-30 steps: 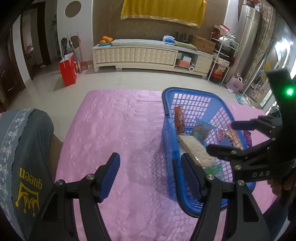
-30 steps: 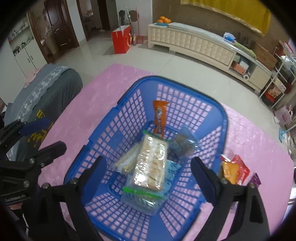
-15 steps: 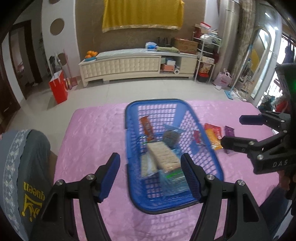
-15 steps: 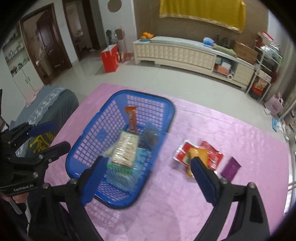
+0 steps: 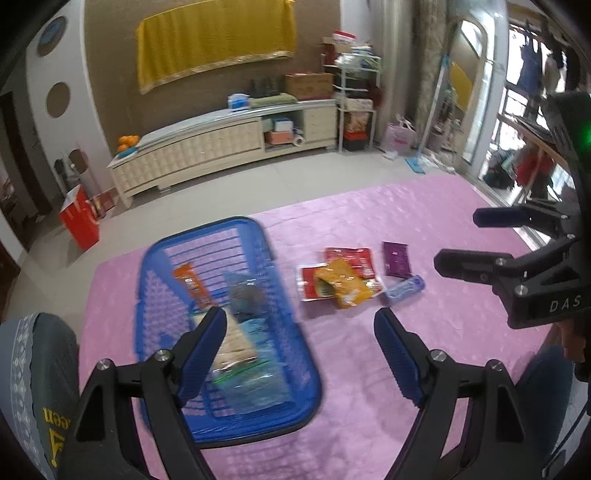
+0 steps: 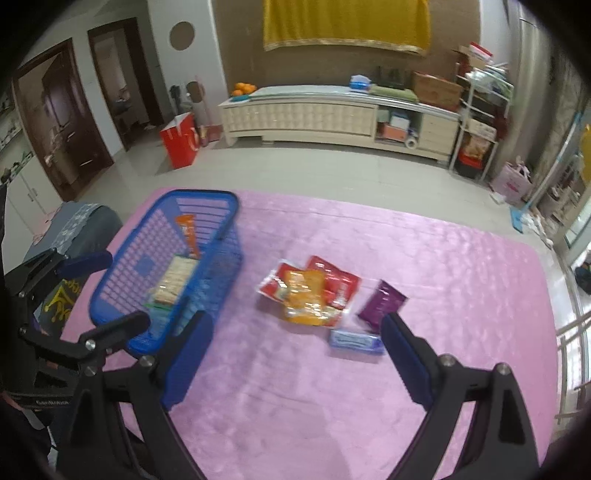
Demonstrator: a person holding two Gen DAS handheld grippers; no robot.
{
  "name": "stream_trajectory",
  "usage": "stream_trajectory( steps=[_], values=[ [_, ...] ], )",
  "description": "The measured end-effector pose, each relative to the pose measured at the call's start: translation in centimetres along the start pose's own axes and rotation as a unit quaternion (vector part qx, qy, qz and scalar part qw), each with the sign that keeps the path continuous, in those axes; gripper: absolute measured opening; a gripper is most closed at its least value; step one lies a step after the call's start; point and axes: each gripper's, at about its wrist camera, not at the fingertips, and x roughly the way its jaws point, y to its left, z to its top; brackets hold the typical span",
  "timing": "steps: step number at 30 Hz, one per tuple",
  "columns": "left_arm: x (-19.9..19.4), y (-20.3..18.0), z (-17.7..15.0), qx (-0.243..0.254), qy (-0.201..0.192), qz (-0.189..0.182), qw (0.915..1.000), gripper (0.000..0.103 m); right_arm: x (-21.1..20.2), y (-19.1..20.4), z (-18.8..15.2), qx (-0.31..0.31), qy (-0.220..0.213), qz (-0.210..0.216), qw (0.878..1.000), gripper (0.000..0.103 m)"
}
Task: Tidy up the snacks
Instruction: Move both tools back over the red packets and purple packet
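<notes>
pink embossed cloth covers the tabletop (image 6: 424, 266), with a tiled floor and a long cream sideboard (image 6: 332, 114) behind it and a yellow cloth (image 6: 347, 24) hanging on the wall above. a blue plastic basket (image 6: 162, 254) sits on the left part of the tabletop and holds an orange snack packet (image 6: 188, 230) leaning on its far wall, a clear pack of pale crackers (image 6: 173, 277) and some bluish wrappers that are too blurred to name. beside the basket but apart from it lies a small heap of snacks: red packets (image 6: 332, 280) with a yellow-orange bag (image 6: 306, 295) on top, a purple packet (image 6: 382, 304) just to their right, and a light blue wrapped bar (image 6: 354, 341) in front, nearest the right gripper. the left gripper (image 5: 299, 354) hovers over the basket's near right corner, its jaws spread and holding nothing. the right gripper (image 6: 295, 358) hovers above the bare cloth before the heap, its jaws also spread wide and empty. a red paper bag (image 6: 179, 140) stands on the floor by the sideboard, and oranges (image 6: 243, 88) rest on its left end.
</notes>
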Motion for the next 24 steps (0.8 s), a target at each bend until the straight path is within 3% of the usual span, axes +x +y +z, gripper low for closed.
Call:
stream_trajectory(
  steps=[15, 17, 24],
  values=[
    [9.1, -7.2, 2.8, -0.003, 0.060, 0.002, 0.9982, 0.081, 4.4, -9.7, -1.9, 0.047, 0.001, -0.028, 0.998, 0.094],
    [10.5, -7.8, 3.2, -0.001, 0.064, 0.020, 0.9978, 0.081, 5.3, -10.3, -2.0, 0.040, 0.009, -0.035, 0.999, 0.094],
    [14.9, -7.4, 4.1, -0.046, 0.078, 0.019, 0.9957, 0.080, 8.8, -12.1, -1.6, 0.042, 0.022, -0.038, 0.998, 0.094]
  ],
)
